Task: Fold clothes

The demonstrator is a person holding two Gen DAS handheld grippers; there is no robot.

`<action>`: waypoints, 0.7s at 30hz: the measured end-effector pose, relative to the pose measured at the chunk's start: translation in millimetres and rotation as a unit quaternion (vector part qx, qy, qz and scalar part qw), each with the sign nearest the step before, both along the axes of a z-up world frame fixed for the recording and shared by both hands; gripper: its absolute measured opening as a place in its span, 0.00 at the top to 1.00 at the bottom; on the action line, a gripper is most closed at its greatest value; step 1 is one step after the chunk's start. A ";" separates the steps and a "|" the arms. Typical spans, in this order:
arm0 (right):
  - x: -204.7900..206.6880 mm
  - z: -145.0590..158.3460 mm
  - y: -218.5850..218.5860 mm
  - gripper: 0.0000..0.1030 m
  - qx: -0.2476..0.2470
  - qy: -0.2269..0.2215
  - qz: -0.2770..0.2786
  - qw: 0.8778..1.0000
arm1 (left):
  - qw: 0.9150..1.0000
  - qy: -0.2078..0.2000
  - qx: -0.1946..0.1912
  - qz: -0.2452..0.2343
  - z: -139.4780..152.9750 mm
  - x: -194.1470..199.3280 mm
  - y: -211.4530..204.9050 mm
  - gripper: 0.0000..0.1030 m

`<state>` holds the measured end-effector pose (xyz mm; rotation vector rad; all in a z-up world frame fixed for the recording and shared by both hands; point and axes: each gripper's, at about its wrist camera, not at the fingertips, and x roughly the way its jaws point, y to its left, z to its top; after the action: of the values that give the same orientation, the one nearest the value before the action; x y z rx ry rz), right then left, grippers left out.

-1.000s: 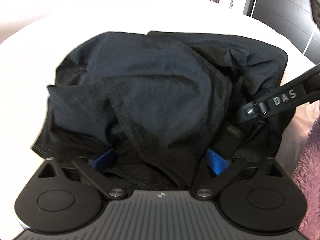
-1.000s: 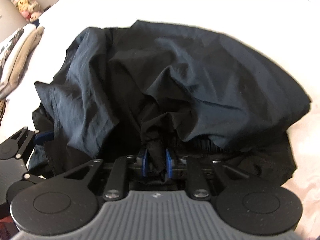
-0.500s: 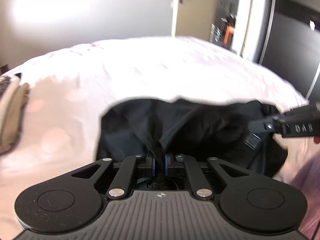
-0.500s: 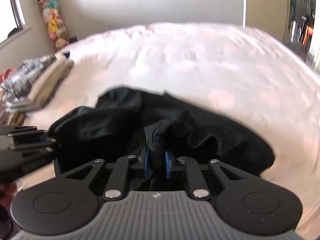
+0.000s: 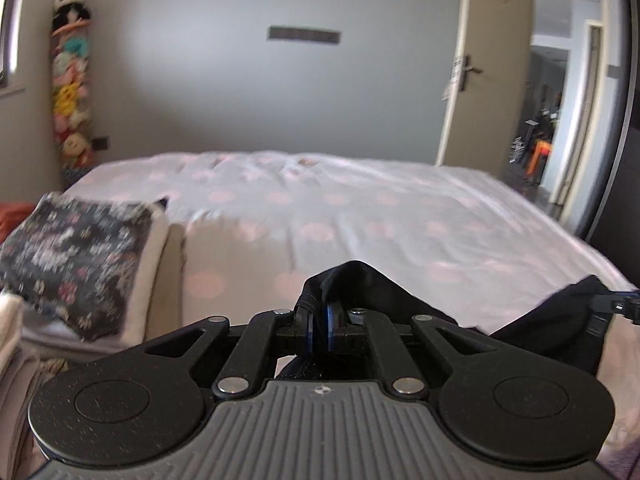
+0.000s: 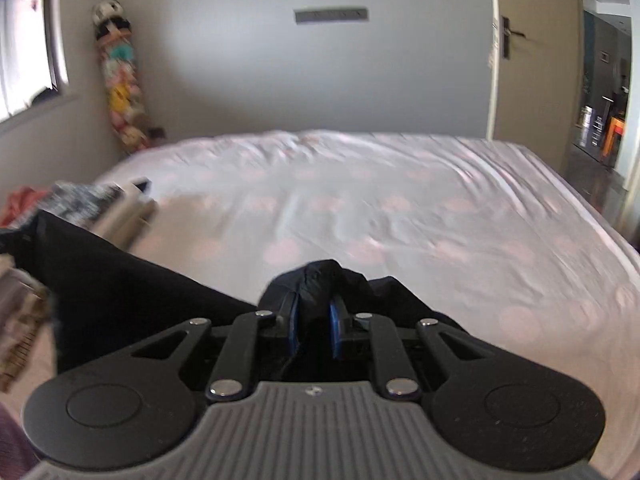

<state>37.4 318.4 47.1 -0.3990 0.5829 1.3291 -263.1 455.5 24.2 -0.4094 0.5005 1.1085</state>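
Note:
A black garment [image 5: 368, 292] is lifted off the bed and hangs between my two grippers. My left gripper [image 5: 319, 322] is shut on a bunched edge of it. My right gripper [image 6: 314, 320] is shut on another bunch of the same garment [image 6: 120, 296], which stretches away to the left in the right wrist view. The right gripper's tip [image 5: 622, 306] shows at the right edge of the left wrist view, with black cloth hanging from it. Most of the garment hangs below both cameras, hidden.
A white bed [image 5: 360, 216] with pale pink dots spreads ahead. A stack of folded clothes [image 5: 80, 252], dark floral piece on top, lies on its left side and shows in the right wrist view [image 6: 100, 204]. An open door [image 5: 488, 80] is at right.
Both grippers rose from the bed, lifting the black garment with them. The left gripper, open a second ago, closed on the cloth. The views tilted up to the wall.

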 end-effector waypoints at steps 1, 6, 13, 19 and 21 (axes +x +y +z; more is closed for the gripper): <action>6.3 -11.2 3.8 0.75 -0.015 0.002 -0.008 1.000 | 1.000 0.011 -0.013 0.012 -13.2 -2.5 5.5 0.96; 23.5 -54.5 -3.1 0.63 -0.051 0.027 -0.022 0.998 | 0.997 0.035 -0.063 0.034 -55.0 -13.1 3.3 0.86; 28.0 -91.2 -23.7 0.42 -0.095 0.072 -0.029 0.992 | 0.995 0.088 -0.041 0.013 -55.6 4.1 -24.8 0.48; 19.2 -108.7 -37.0 0.67 -0.122 0.071 -0.028 0.990 | 0.994 0.091 -0.015 -0.064 -51.2 45.3 -65.7 0.38; 22.3 -108.2 -38.4 0.67 -0.119 0.079 -0.035 0.989 | 0.992 0.078 -0.027 -0.095 -57.3 61.1 -79.6 0.38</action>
<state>59.7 280.1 -61.0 -0.4659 0.8858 1.2348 -202.1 375.9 -33.1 -0.3163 0.6948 0.9482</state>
